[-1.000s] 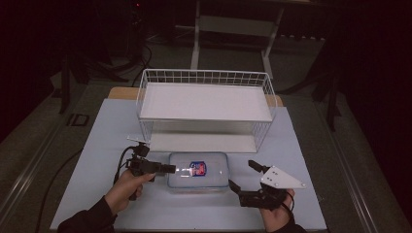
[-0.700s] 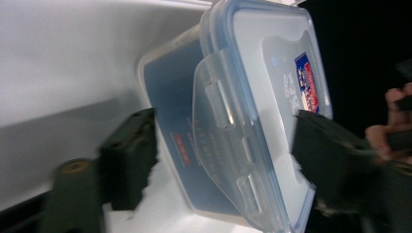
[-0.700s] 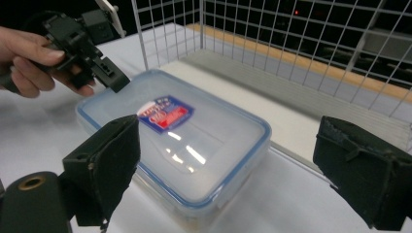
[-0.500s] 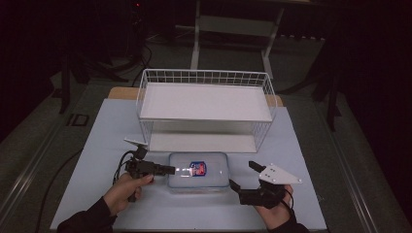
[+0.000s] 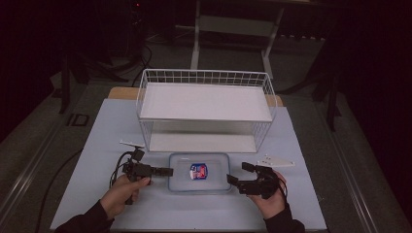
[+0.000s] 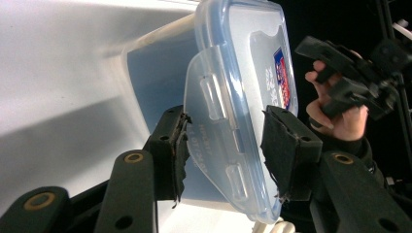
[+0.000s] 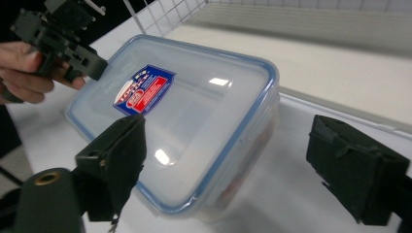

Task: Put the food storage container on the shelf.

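The box (image 5: 199,172) lies between both grippers: the left gripper's (image 6: 226,150) parted jaws straddle its end latch, the right gripper (image 7: 238,170) gapes at its other end.

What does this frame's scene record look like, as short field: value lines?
container: clear plastic box, blue-rimmed lid on, label on top
position: on the table, in front of the white wire shelf rack
left tool: open, jaws either side of the lid's end latch flap
right tool: open, by the box's opposite end, not gripping
contents: cannot tell
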Motion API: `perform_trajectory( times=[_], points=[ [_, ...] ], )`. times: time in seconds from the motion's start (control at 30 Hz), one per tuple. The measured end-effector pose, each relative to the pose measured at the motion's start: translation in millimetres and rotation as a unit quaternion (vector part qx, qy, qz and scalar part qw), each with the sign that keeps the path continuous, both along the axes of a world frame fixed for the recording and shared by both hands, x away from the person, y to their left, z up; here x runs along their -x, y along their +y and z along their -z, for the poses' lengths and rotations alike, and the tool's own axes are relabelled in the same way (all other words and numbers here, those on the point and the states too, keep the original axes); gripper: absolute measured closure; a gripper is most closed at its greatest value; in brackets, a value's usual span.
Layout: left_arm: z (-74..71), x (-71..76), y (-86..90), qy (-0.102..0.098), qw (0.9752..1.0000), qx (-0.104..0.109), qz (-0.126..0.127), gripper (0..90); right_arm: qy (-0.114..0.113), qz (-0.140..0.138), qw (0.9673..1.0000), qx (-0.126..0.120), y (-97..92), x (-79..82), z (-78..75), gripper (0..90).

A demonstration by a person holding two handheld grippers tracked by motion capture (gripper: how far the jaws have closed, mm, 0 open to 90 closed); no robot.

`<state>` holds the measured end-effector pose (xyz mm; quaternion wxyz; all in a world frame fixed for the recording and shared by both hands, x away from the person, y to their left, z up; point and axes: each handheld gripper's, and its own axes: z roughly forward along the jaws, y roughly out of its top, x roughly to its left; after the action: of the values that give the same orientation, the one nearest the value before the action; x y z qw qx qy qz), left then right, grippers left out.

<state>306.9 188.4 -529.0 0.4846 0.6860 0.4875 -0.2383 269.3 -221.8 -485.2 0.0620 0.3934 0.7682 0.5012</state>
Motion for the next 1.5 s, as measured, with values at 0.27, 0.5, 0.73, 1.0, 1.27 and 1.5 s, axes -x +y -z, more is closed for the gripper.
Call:
perform_trajectory(
  times=[0.27, 0.5, 0.73, 1.0, 1.27, 1.5],
  points=[
    [-6.7, 11.3, -0.9, -0.055, 0.9981, -0.009, 0.027, 55.1, 0.051, -0.039, 0.9979, -0.009, 7.1, -11.8, 9.9, 21.1],
    [-9.0, 17.7, -0.9, -0.087, 0.9951, -0.011, 0.047, 57.2, 0.083, -0.061, 0.9944, -0.024, 3.2, -15.7, 16.0, 29.4],
    [-10.1, 20.9, 0.0, -0.093, 0.9942, -0.014, 0.053, 58.0, 0.116, -0.083, 0.9892, -0.037, 0.9, -19.0, 21.4, 40.1],
    [-11.5, 25.6, -1.4, -0.099, 0.994, -0.015, 0.044, 58.2, 0.141, -0.083, 0.9845, -0.063, -9.7, -18.6, 20.6, 51.6],
    [-17.6, 38.0, -6.8, -0.113, 0.9928, -0.037, 0.017, 57.9, 0.14, -0.073, 0.9857, -0.059, -9.4, -10.9, 17.9, 52.9],
    [-25.2, 43.4, -9.5, -0.123, 0.9912, -0.049, -0.001, 57.6, 0.145, -0.067, 0.9853, -0.06, -9.1, -9.9, 16.9, 53.2]
  ],
)
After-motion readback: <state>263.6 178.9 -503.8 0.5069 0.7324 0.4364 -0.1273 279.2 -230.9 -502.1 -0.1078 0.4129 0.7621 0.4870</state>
